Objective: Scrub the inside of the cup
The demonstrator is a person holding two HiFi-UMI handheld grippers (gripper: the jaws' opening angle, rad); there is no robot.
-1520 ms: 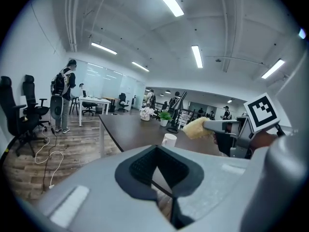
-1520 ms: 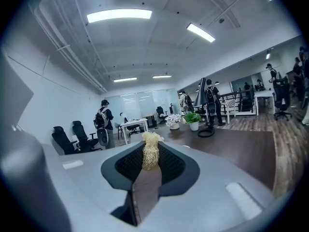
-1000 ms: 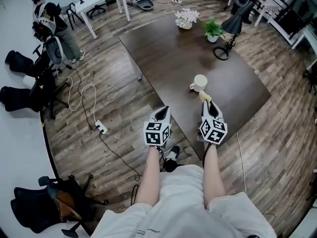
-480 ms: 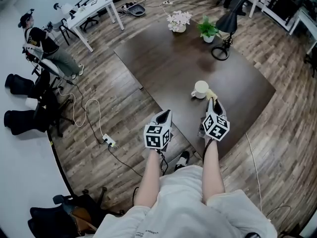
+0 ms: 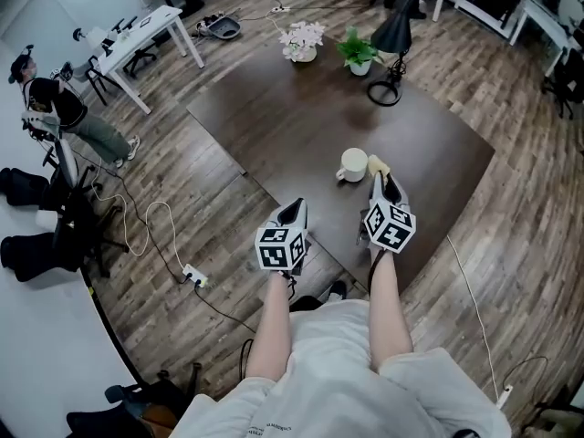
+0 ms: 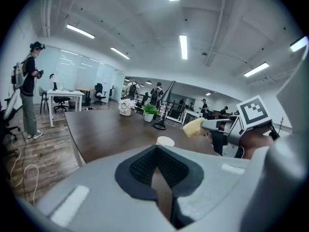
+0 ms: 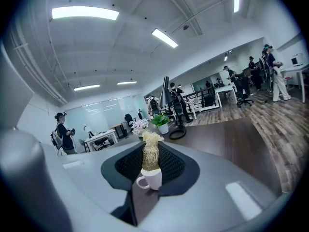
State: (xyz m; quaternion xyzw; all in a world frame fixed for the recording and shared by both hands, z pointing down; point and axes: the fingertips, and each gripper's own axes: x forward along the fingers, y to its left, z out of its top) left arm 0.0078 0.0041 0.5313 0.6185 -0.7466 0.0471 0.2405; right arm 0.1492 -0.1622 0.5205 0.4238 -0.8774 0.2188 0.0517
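A white cup (image 5: pixel 351 164) stands upright on the dark brown table (image 5: pixel 274 117), near its front edge. My right gripper (image 5: pixel 378 175) is shut on a yellow fibrous scrubber (image 5: pixel 377 164), which hangs just right of the cup and outside it. From the right gripper view, the scrubber (image 7: pixel 150 151) sticks up between the jaws, above the cup (image 7: pixel 150 179). My left gripper (image 5: pixel 296 211) hovers shut and holding nothing over the table's front edge, left of the cup. The left gripper view shows the cup (image 6: pixel 165 141) ahead and the scrubber (image 6: pixel 195 127) to its right.
At the table's far end stand a pot of white flowers (image 5: pixel 301 40), a green plant (image 5: pixel 359 52) and a black desk lamp (image 5: pixel 393 33). A person (image 5: pixel 57 109) stands at the left by a white desk (image 5: pixel 137 27). A power strip (image 5: pixel 193 276) and cables lie on the floor.
The head view has swung, so the table sits lower left in frame. My right gripper has moved forward, bringing the scrubber level with the cup's right side. The left gripper holds its place.
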